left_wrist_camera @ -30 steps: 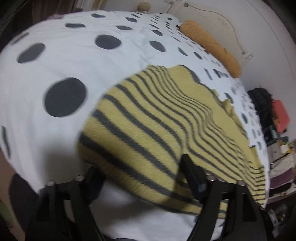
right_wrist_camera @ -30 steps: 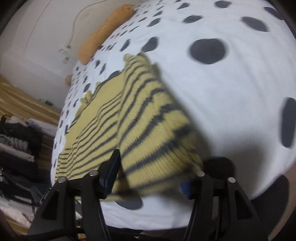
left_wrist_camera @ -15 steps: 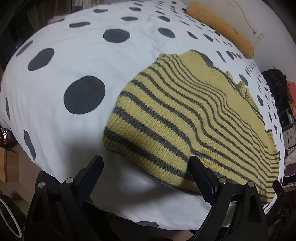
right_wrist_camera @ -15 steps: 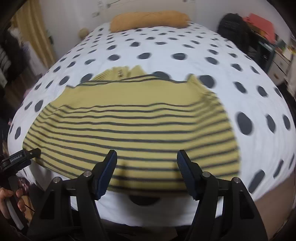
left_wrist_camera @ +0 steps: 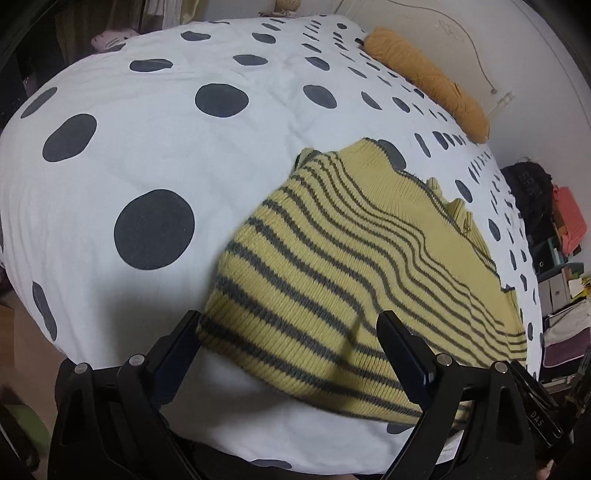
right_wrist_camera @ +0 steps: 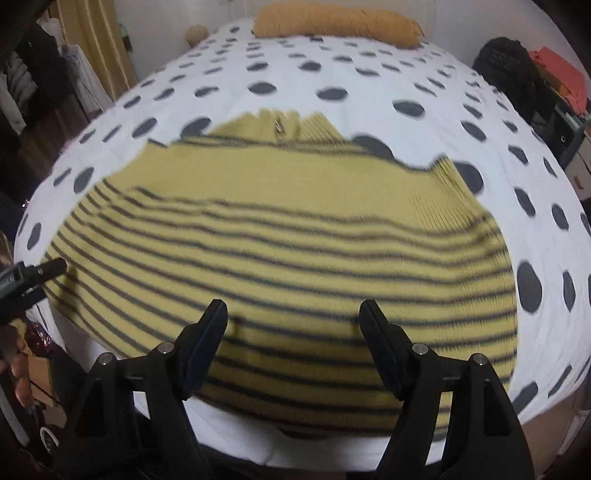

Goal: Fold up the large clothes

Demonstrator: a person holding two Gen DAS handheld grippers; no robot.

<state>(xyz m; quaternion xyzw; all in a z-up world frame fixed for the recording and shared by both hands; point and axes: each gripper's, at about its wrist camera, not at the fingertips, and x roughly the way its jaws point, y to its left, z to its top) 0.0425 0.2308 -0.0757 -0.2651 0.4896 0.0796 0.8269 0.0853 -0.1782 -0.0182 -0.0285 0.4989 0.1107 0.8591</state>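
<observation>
A yellow knit sweater with grey stripes (left_wrist_camera: 369, 266) lies flat on the white bed cover with dark dots (left_wrist_camera: 155, 140), its hem toward the near bed edge. My left gripper (left_wrist_camera: 290, 325) is open and empty, just short of the hem's left corner. In the right wrist view the sweater (right_wrist_camera: 288, 236) fills the middle, collar at the far side. My right gripper (right_wrist_camera: 293, 314) is open and empty above the hem. The left gripper's tip (right_wrist_camera: 44, 269) shows at the sweater's left edge.
An orange bolster pillow (right_wrist_camera: 336, 22) lies at the head of the bed. A black bag (right_wrist_camera: 509, 66) and stacked boxes and clothes (left_wrist_camera: 565, 266) stand along the right side. Curtains and hanging clothes (right_wrist_camera: 55, 74) are on the left.
Both grippers have let go of the sweater's hem and pulled back. The sweater now lies spread flat on the bed. The right wrist view has swung round to face the head of the bed.
</observation>
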